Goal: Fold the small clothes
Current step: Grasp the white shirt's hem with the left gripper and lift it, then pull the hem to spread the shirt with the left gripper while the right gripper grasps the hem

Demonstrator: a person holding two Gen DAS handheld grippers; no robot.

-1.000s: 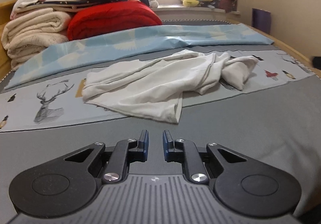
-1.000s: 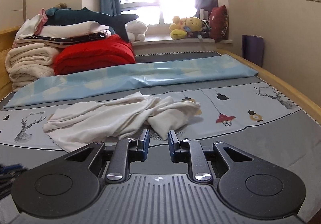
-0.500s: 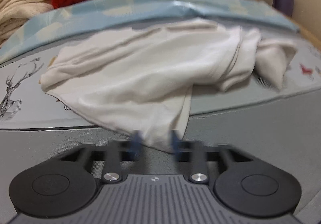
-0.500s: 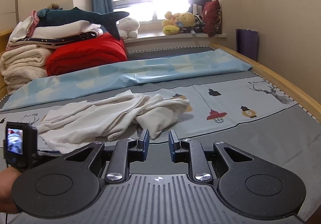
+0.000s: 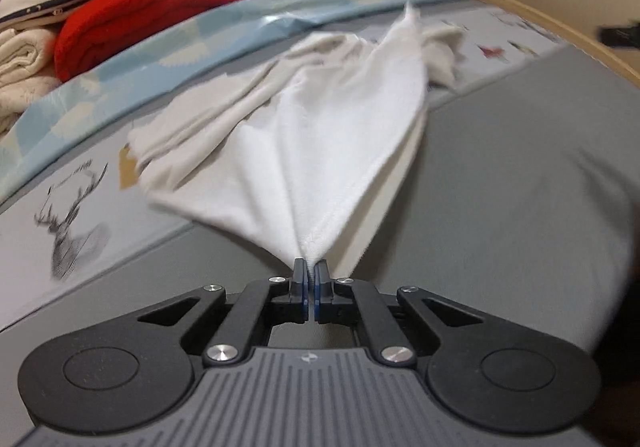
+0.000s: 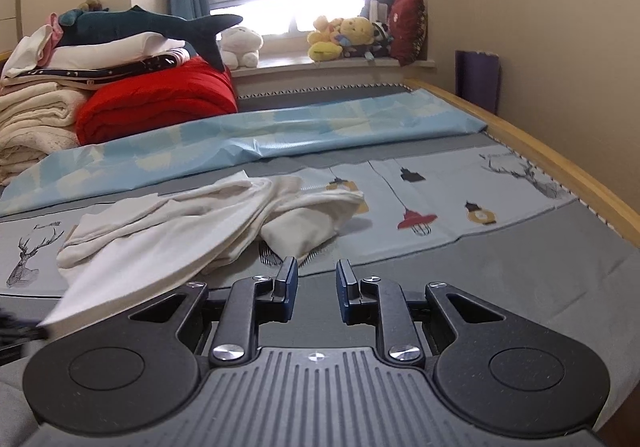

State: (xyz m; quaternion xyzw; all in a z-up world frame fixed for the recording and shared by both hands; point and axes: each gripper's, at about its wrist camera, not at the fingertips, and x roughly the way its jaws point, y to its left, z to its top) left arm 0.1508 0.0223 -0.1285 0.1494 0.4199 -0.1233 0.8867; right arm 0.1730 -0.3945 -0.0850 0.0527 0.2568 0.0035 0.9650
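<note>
Here the bed (image 6: pixel 520 279) fills most of the room, covered by a grey sheet with printed deer and lamps. Across it lies a light blue cover (image 6: pixel 260 135), and behind that, on the left, a red quilt (image 6: pixel 160 103) sits beside a pile of folded cream blankets (image 6: pixel 36 119). A dark plush shark (image 6: pixel 148 23) rests on top of the pile, and some soft toys (image 6: pixel 344 35) sit on the windowsill.

In the middle of the bed is the white garment (image 5: pixel 320 151), crumpled on its far side. One corner of it is lifted off the sheet and pulled into a tight point. The left gripper (image 5: pixel 310 279) holds this corner, its jaws pressed together on the cloth, low over the grey part of the sheet.

The right gripper (image 6: pixel 316 287) hangs just in front of the garment's right end, not touching it, with a clear gap between its jaws and nothing inside.
</note>
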